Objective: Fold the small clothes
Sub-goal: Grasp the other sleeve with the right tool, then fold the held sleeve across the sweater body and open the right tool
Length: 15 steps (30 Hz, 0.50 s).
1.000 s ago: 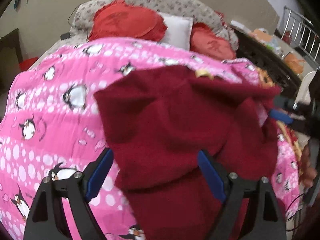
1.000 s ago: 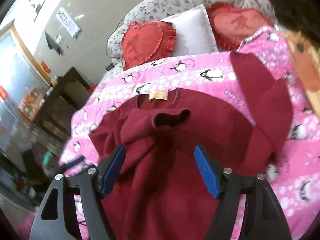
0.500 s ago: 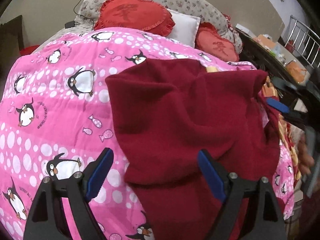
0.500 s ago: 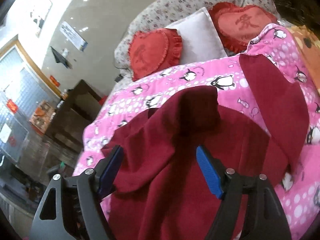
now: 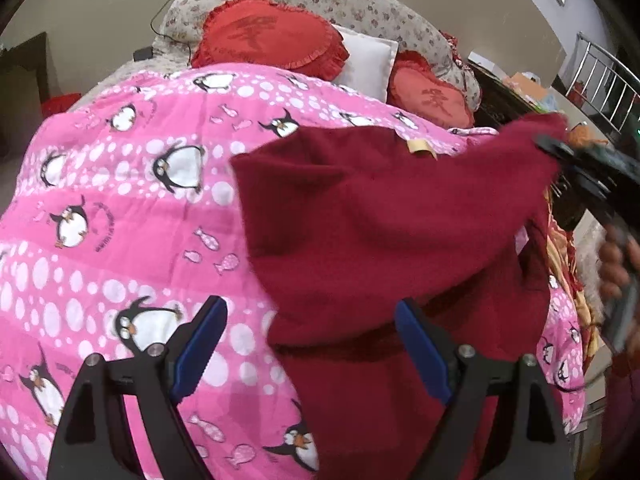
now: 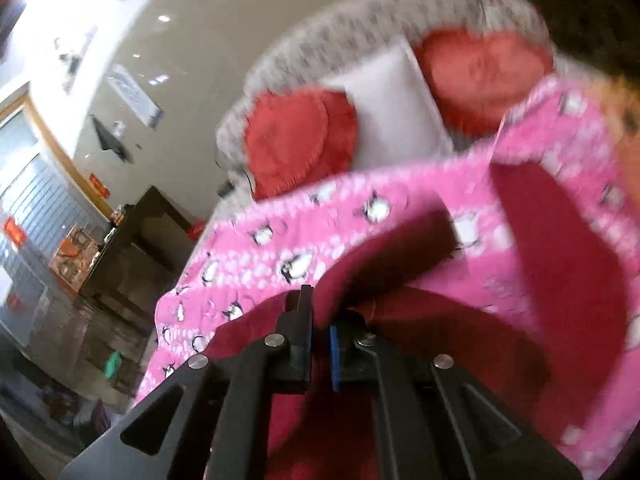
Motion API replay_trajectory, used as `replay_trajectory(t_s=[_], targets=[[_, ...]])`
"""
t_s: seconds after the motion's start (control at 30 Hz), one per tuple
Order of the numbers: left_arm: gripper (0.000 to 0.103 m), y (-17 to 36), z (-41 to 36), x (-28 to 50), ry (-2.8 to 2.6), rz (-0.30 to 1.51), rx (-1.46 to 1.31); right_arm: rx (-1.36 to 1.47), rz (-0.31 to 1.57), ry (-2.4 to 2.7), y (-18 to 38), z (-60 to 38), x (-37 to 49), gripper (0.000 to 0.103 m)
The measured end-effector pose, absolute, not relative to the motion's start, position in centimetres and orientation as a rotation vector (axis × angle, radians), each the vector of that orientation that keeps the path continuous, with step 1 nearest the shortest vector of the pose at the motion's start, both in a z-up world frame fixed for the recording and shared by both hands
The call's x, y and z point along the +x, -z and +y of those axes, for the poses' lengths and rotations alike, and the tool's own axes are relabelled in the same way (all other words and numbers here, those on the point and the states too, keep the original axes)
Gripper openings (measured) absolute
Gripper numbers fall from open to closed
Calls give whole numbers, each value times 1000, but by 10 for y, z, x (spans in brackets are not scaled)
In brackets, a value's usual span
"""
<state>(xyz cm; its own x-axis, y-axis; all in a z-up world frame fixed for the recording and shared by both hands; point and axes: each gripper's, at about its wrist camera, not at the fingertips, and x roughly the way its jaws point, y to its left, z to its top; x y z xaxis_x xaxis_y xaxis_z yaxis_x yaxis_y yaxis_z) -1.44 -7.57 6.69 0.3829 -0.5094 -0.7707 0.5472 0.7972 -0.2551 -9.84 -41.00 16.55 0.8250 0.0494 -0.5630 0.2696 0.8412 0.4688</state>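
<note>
A dark red fleece top lies on the pink penguin quilt, with a yellow neck label. My left gripper is open and empty, held just above the top's near left edge. My right gripper is shut on a fold of the red top and lifts it off the quilt. It also shows in the left wrist view, holding a raised corner at the right. The top's other sleeve lies flat to the right.
Two red heart cushions and a white pillow lean on the floral headboard. A dark cabinet stands left of the bed. A metal railing and cluttered table are at the right.
My right gripper has closed on a fold of the red top and lifted it up and to the right. My left gripper stays open and has drawn back slightly.
</note>
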Motion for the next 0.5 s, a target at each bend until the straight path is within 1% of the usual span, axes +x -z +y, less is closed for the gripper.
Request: replay_trajectory(t_s=[0.1,0.17,0.27,0.3,0.4,0.5], targets=[[89,-65,-73,-10,654,976,27,561,619,141,-161,-411,-136,0],[89,-62,-74,-7,643,997,-2,562,700,174,-133,-414,-145,0],[89,-65,-79,-8,645,995,-29,718,896,192,-81,-429,-146,0],[89,-66,-81,-10,651,993,-25,767,918,192,-72,-434,-151,0],[89,-67,-88,-12,653,986,23,760,850,223,-86,-442,-177,0],[89,-61,-91,-9,638,1006,33,709,827,242,-108,-441,-195,10]])
